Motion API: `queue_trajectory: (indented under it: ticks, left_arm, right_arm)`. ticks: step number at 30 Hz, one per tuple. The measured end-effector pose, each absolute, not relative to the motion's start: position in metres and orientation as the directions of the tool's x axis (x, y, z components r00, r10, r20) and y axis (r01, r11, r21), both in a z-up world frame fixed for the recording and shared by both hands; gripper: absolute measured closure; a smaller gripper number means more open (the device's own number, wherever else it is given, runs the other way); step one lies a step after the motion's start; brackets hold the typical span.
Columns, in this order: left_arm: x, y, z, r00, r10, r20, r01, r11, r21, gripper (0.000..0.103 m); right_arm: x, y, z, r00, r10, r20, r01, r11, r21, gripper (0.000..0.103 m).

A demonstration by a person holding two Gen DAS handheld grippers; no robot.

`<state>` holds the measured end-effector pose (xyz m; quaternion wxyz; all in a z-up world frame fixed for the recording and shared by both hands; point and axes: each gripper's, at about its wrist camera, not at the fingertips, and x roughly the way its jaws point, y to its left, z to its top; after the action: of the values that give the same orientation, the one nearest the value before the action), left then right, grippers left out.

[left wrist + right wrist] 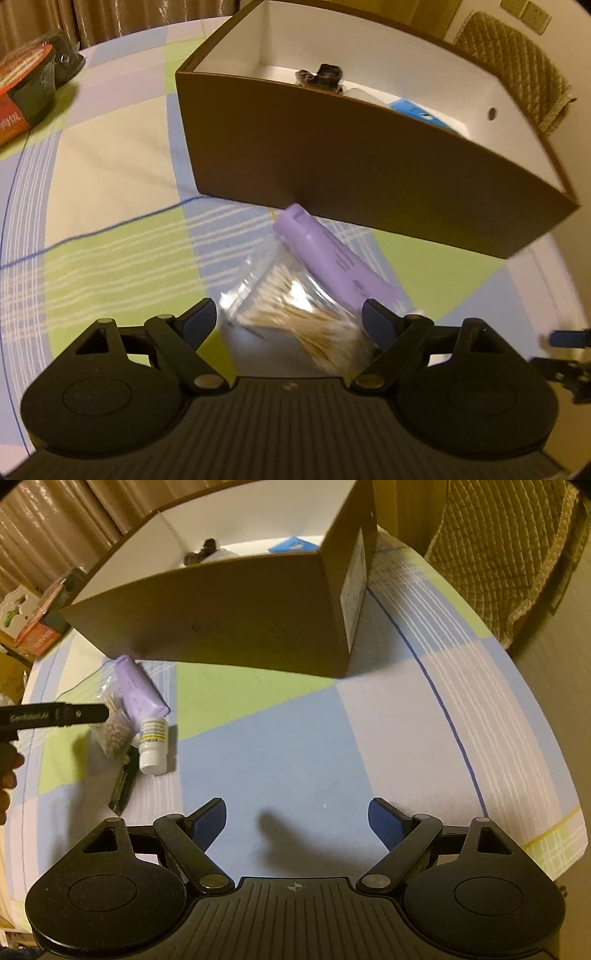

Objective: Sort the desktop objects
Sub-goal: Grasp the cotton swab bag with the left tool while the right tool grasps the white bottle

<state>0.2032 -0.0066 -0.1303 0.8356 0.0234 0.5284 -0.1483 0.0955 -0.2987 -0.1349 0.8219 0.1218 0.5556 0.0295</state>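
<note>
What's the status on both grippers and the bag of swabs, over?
Left gripper open, straddling clear bag of cotton swabs. Right gripper open, empty. Purple rectangular case lies across the bag, against brown cardboard box.

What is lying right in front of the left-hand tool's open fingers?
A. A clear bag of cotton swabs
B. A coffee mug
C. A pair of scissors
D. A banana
A: the left wrist view shows a clear bag of cotton swabs between the open fingers of the left gripper, with a purple tube lying beside it in front of the brown box.
</note>
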Motion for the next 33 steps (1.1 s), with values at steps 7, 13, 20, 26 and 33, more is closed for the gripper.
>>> queue_trajectory:
  ticks: [7, 13, 20, 26, 33]
  left_arm:
    - [0.203, 0.016, -0.138, 0.374, -0.239, -0.896, 0.346, 0.932, -0.104, 0.031]
    - [0.194, 0.052, -0.13, 0.349, -0.227, -0.909, 0.368, 0.925, -0.089, 0.035]
    - [0.196, 0.055, -0.134, 0.334, -0.279, -0.9, 0.263, 0.945, -0.195, 0.035]
    - [0.199, 0.035, -0.149, 0.379, -0.217, -0.899, 0.303, 0.948, -0.101, 0.057]
    - [0.182, 0.036, -0.143, 0.341, -0.23, -0.912, 0.459, 0.887, -0.053, 0.076]
  right_arm:
    - [0.098, -0.297, -0.139, 0.368, 0.185, -0.911, 0.085, 0.969, 0.232, 0.016]
    - [0.102, -0.294, -0.142, 0.365, 0.196, -0.91, 0.081, 0.967, 0.241, 0.016]
    - [0.107, -0.288, -0.142, 0.364, 0.204, -0.909, 0.058, 0.969, 0.241, 0.016]
    - [0.104, -0.285, -0.136, 0.379, 0.19, -0.906, 0.036, 0.975, 0.22, 0.016]
    - [0.105, -0.288, -0.143, 0.365, 0.193, -0.911, 0.067, 0.97, 0.233, 0.016]
